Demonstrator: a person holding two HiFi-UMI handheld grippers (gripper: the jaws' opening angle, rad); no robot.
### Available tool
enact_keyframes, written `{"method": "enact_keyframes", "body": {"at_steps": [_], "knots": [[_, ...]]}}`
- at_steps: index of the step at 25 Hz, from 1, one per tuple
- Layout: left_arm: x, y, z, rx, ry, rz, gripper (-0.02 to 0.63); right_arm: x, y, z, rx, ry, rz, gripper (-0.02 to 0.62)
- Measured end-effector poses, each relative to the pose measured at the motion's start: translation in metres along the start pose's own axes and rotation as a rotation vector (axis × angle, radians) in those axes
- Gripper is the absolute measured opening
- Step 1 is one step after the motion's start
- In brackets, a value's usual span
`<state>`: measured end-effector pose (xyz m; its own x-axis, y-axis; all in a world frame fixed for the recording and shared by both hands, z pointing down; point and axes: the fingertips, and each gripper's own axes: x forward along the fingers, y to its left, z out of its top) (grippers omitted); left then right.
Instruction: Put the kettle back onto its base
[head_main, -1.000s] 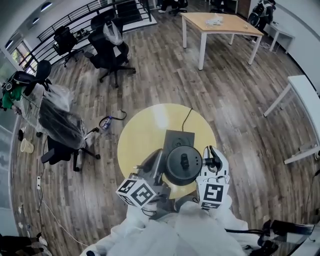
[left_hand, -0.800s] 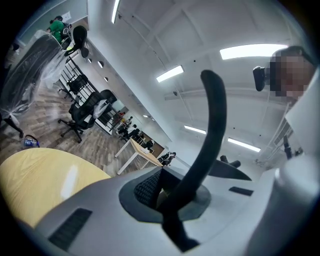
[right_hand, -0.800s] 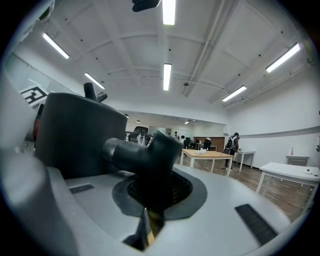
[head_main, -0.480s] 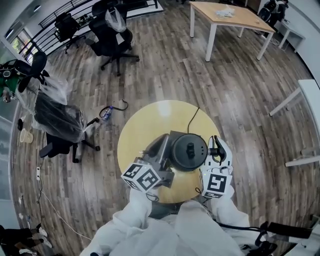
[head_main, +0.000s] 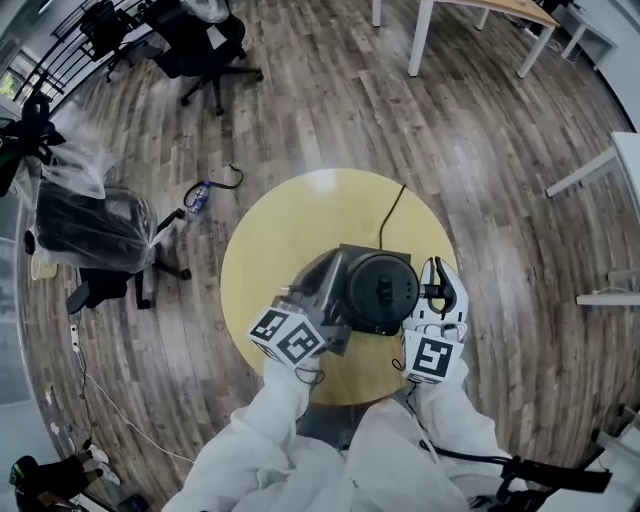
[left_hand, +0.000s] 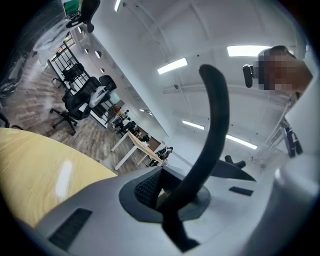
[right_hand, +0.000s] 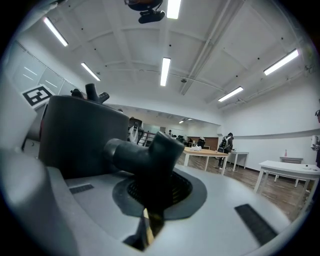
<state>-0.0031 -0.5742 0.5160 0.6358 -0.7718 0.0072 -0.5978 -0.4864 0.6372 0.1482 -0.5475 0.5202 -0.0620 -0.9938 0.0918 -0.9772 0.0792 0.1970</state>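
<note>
The left tongs are clamped fully shut on a thin curved black part of the kettle, probably its spout. So slim a hold could let the kettle twist or slide if the two hands come down unevenly. The kettle hangs mid-frame in the head view, over the grey base on the yellow counter. Whether it already sits on the base cannot be told. If it lands off centre it would likely rest tilted, or nudge the light base aside. The cord running to the upper edge of the counter could then drag. The right tongs are closed narrowly on the handle. Letting go there before the kettle has seated might tip it.
</note>
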Motion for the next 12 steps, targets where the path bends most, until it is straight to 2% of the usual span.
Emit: {"method": "enact_keyframes", "body": {"at_steps": [5,12], "knots": [[0.011,0.029,-0.017,-0.006,0.032,-0.009,0.000,0.015,0.009,-0.030,-0.012,0.022,-0.021,0.026],[0.016,0.046,-0.033,-0.014,0.053,-0.018,0.000,0.022,0.012,-0.054,-0.011,0.052,-0.037,0.026]]}}
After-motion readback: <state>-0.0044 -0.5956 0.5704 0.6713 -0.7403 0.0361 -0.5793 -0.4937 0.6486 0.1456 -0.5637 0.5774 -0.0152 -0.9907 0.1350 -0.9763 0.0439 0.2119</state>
